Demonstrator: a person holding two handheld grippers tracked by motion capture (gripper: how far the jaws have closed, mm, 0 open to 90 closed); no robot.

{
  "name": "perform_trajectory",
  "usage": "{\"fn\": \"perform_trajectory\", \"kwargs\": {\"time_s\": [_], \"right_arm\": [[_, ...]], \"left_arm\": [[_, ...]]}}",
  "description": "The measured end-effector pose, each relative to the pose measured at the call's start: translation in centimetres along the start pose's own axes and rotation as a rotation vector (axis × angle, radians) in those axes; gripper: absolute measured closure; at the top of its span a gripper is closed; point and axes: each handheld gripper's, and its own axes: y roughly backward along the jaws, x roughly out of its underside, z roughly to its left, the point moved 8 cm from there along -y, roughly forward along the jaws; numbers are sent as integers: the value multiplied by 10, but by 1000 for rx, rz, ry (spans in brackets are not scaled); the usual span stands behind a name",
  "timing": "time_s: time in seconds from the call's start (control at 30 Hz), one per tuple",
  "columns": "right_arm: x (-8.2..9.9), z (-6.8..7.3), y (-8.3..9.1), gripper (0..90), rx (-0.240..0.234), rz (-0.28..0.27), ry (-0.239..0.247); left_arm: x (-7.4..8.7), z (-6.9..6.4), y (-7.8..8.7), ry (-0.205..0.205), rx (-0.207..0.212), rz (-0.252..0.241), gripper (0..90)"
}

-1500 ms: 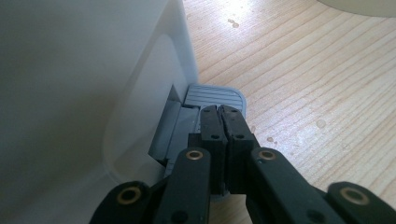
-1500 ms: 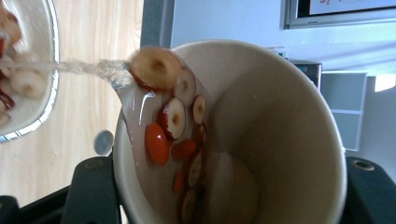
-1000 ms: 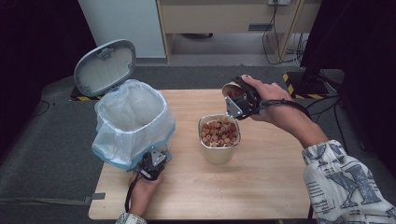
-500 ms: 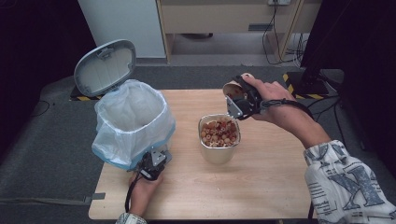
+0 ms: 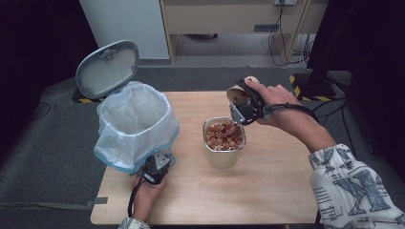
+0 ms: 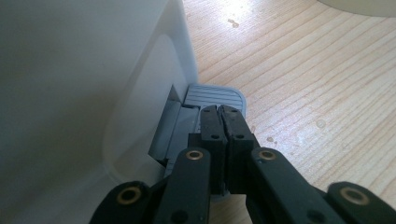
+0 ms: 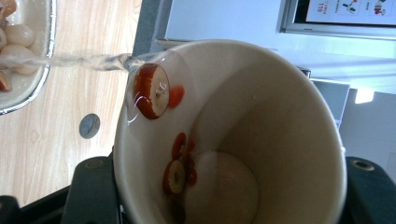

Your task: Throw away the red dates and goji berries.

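My right gripper [image 5: 242, 109] is shut on a white paper cup [image 5: 237, 93], tilted on its side above a metal container [image 5: 224, 156] full of reddish and pale fruit pieces [image 5: 223, 135]. In the right gripper view the cup [image 7: 280, 116] holds date slices [image 7: 152, 91] and a pale lump, and a thin stream of clear liquid [image 7: 84, 60] runs from its rim into the container [image 7: 46, 56]. My left gripper [image 5: 155, 168] rests at the foot of a pedal bin [image 5: 133, 124]. Its shut jaws [image 6: 221, 112] press their tips on the grey pedal [image 6: 215, 95].
The bin's grey lid [image 5: 107, 69] stands open and a white bag lines the bin. The bin stands at the wooden table's [image 5: 267, 191] left edge. A small grey disc [image 7: 88, 126] is set in the tabletop near the container. Cabinets and cables lie beyond the table.
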Motion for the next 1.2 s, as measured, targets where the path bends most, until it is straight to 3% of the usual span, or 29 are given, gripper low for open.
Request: {"fn": "perform_trajectory", "kwargs": {"time_s": [0.17,0.83,1.2], "right_arm": [[1,-4,2,357,7,-4,-22],[1,-6,3,359,30,14,34],[0,-10,4,360,62,45,116]], "left_arm": [[0,0,0,0,0,-1,877],[0,0,0,-1,-1,-1,876],[0,0,0,-1,-1,-1,876]]}}
